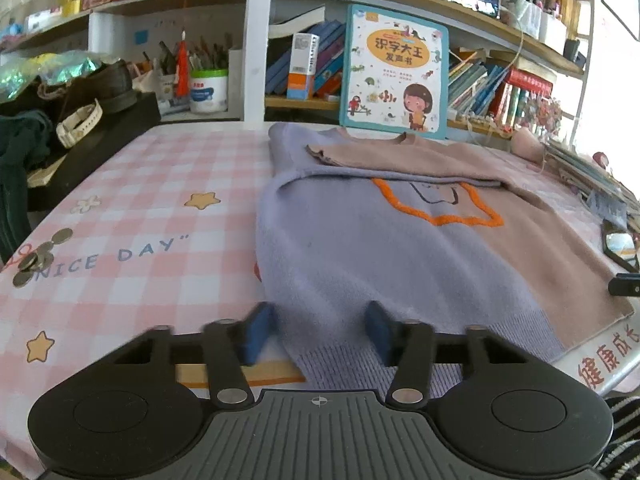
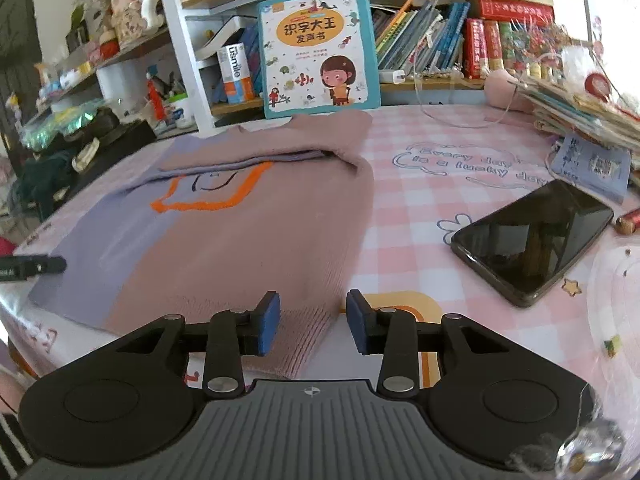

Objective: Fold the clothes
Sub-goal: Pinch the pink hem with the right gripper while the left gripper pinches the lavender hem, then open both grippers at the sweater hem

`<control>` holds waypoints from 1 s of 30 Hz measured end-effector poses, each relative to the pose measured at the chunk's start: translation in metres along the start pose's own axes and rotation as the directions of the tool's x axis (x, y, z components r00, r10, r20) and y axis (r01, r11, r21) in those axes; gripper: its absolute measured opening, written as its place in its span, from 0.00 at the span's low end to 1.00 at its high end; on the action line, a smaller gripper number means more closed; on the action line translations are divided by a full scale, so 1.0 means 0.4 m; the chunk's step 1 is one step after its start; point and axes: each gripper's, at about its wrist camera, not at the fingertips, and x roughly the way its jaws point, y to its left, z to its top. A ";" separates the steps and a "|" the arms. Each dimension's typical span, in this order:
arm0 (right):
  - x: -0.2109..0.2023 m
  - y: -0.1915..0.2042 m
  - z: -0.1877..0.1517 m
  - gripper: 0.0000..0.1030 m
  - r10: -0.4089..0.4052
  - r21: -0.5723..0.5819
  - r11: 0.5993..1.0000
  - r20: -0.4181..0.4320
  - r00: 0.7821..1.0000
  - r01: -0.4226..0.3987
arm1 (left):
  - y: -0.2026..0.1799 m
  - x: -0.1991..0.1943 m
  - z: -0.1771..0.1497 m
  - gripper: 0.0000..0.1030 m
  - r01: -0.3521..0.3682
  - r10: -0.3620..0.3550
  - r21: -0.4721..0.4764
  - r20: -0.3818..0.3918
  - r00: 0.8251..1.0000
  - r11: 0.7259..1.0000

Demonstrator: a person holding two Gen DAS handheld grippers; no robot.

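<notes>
**Both grippers at the sweater's hem**

Your sweater (image 1: 360,240) lies flat on the checked counter (image 1: 140,200), its sleeves folded across the chest (one half lilac, one half dusty pink). Your left gripper (image 1: 320,330) stands released, its blue pads astride the lilac ribbed hem without pressing it. Your right gripper (image 2: 312,322) is likewise released at the pink hem's corner. A phone (image 2: 532,240) rests well apart.

The sweater (image 2: 224,236) lies flat on the table (image 2: 420,200), sleeves folded across its chest. Behind it a picture book (image 2: 318,50) leans against the bookshelf (image 2: 440,40). A phone (image 2: 532,240) lies to its right, coins (image 1: 38,258) well to its left.
</notes>
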 end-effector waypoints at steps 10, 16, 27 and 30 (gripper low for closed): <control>-0.022 0.002 0.069 0.09 0.125 0.081 0.987 0.118 0.985 -0.135 | 0.025 -0.032 0.052 0.08 0.151 -0.140 -0.127 0.094 0.986 0.980; -0.002 -0.026 0.049 0.10 0.106 0.152 0.982 0.055 0.993 -0.113 | 0.056 -0.016 0.030 0.12 0.147 -0.144 -0.205 0.028 0.989 0.968; 0.000 -0.086 0.005 0.28 0.157 0.295 0.942 0.034 0.987 -0.160 | 0.091 0.010 0.002 0.27 0.203 -0.213 -0.308 0.000 0.977 0.930; 0.001 -0.080 0.006 0.28 0.153 0.281 0.947 0.038 0.988 -0.157 | 0.085 0.011 0.004 0.31 0.210 -0.220 -0.302 0.000 0.975 0.930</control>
